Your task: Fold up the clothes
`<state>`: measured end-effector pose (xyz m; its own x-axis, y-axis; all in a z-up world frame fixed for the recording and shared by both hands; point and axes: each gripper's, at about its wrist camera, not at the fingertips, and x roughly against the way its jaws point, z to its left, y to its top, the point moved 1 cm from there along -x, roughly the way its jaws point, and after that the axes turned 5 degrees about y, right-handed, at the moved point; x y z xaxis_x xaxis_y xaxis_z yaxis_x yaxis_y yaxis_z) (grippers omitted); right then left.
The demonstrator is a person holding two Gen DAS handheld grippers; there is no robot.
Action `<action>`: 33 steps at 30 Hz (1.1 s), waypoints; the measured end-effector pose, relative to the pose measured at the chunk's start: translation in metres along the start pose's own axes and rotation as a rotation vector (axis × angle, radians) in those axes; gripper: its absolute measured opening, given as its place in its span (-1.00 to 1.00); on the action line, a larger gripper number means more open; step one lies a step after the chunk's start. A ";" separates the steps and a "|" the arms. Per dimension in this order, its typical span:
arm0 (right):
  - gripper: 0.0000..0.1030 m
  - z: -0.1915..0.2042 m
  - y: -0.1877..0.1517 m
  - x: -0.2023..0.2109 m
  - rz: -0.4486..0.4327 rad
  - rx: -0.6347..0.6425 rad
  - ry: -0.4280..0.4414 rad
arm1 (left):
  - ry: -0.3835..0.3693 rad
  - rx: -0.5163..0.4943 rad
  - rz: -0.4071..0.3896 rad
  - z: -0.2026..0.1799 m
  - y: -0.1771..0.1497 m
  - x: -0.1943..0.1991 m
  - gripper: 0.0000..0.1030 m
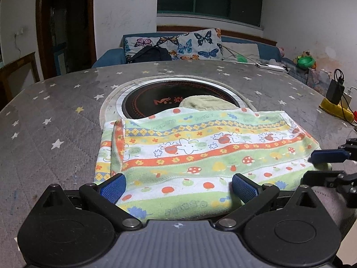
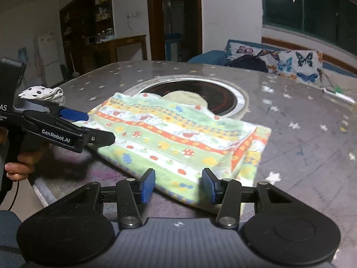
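Folded towel between our two claws on the starry table

Our left claw [image 1: 177, 188] gapes wide over the towel [image 1: 200, 156], gripping nothing; our right claw [image 2: 178, 185] stands half open, towel edge between loose pads. Beyond it sit a round hotplate [image 1: 156, 99], a pale cloth [image 1: 207, 102] and a spotted sock [image 2: 42, 92]. We read "GenRobot.AI".

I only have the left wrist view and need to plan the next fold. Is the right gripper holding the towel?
Observer: No. The right gripper is open, and the towel's near edge lies between its fingers.
Operator: Is anything else waiting to be folded?
Observer: Yes, a small white cloth with dark spots lies near the table's edge, beyond the left gripper.
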<state>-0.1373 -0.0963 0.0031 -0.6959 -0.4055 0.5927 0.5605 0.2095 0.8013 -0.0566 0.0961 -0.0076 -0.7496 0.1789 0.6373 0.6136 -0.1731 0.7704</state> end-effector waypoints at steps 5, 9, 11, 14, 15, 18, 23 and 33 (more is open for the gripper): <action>-0.02 -0.005 0.008 -0.003 -0.032 -0.017 -0.007 | 0.003 0.011 0.004 -0.001 0.004 0.003 1.00; 0.01 -0.013 0.002 -0.015 -0.007 -0.048 -0.001 | 0.019 0.021 0.021 0.001 0.005 0.003 1.00; 0.02 -0.012 0.001 -0.013 -0.011 -0.046 0.000 | 0.025 0.029 0.028 0.003 0.007 0.004 1.00; 0.11 -0.010 0.006 -0.008 -0.030 -0.034 -0.003 | 0.037 0.037 0.040 0.001 0.010 0.002 1.00; 0.18 -0.009 0.007 -0.008 -0.033 -0.028 -0.006 | 0.040 0.038 0.047 0.000 0.010 0.002 1.00; 0.25 -0.008 0.005 -0.015 -0.009 -0.019 -0.013 | 0.049 0.036 0.065 -0.001 0.011 0.000 1.00; 0.35 -0.008 0.006 -0.012 -0.024 -0.034 -0.008 | 0.065 0.050 0.068 0.004 0.013 0.005 1.00; 0.70 -0.043 0.018 0.001 -0.086 -0.102 -0.122 | 0.188 0.127 0.032 0.042 0.024 0.011 1.00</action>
<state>-0.1088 -0.1318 0.0145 -0.7890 -0.3060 0.5329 0.5350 0.0845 0.8406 -0.0395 0.1345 0.0186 -0.7552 -0.0109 0.6554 0.6550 -0.0503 0.7539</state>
